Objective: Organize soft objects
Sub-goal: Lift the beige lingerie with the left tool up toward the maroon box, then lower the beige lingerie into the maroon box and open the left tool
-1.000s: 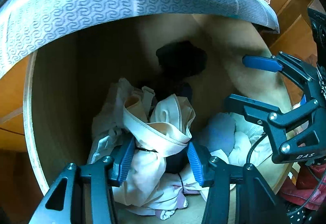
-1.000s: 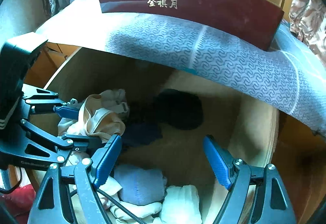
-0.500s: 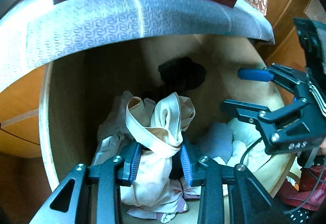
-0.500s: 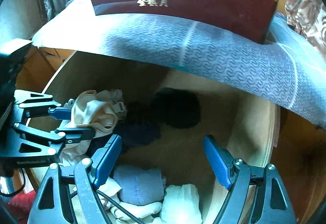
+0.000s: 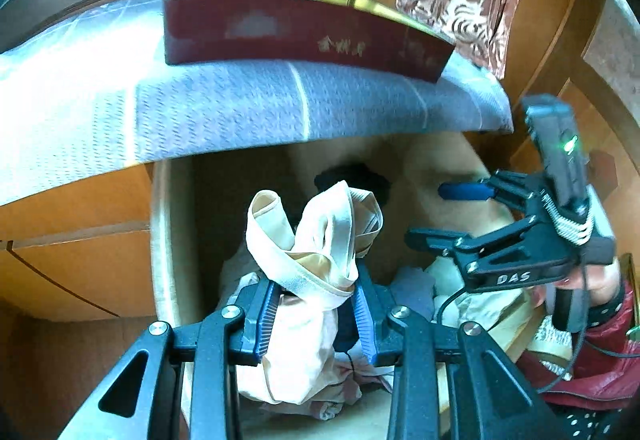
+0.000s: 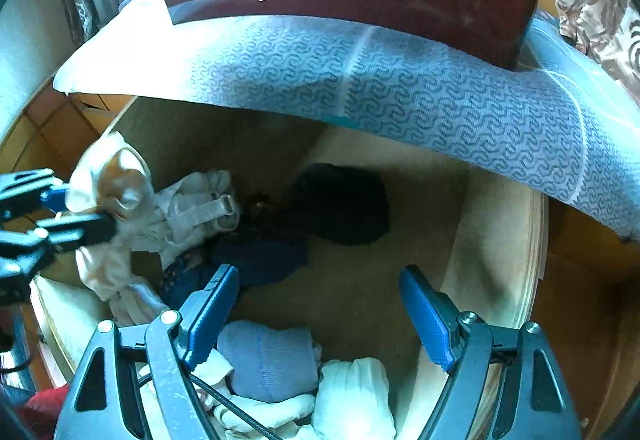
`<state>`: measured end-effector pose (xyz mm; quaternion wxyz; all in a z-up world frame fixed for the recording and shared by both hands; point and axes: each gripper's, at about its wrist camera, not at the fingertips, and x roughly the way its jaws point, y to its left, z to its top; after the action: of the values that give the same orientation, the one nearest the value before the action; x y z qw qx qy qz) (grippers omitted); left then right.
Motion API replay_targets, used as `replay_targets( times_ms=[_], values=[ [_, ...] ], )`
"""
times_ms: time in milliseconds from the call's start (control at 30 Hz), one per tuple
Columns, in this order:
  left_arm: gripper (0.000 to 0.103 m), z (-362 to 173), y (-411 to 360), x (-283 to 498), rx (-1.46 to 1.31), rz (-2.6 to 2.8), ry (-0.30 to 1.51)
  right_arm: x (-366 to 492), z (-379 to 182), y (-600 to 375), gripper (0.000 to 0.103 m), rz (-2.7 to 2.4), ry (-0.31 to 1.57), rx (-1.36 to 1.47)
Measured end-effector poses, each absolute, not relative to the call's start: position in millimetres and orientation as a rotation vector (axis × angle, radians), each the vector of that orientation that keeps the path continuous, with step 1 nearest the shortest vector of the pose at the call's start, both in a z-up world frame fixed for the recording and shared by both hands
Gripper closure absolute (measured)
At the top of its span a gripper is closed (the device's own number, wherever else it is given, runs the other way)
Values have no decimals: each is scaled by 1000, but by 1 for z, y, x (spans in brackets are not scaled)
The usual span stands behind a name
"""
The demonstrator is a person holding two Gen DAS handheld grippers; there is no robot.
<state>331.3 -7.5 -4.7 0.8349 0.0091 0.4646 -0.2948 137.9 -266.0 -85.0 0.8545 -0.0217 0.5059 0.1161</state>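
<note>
The cream undergarment (image 5: pixel 320 240) is bunched between the left gripper (image 5: pixel 316 310) pads, pinched tight, its tail trailing at six o'clock into the wooden drawer (image 5: pixel 164 240). To lift cleanly, raise it straight until the tail clears the pale pile (image 6: pixel 192 208). The right gripper (image 6: pixel 320 314) hangs spread and empty above the blue sock (image 6: pixel 268 360), at three o'clock of the left.
</note>
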Motion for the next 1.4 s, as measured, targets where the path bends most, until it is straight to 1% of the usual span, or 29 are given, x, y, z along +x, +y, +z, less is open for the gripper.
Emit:
replay_targets(
  times_ms=[367,600,867,1067,1400],
  values=[
    [69,41,16,318,-22,-658,876,141,-94,-236,20,350,1088,-169],
    [69,80,19,325,-11,-682,809,143,-101,-240,20,354,1122,-132],
    [69,125,3,344,49,-683,715,147,-108,-237,20,363,1140,-127],
    [69,154,-1,375,52,-658,680,151,-114,-236,20,373,1165,-131],
    [69,191,-19,465,6,-610,642,154,-116,-241,20,375,1170,-111]
  ],
)
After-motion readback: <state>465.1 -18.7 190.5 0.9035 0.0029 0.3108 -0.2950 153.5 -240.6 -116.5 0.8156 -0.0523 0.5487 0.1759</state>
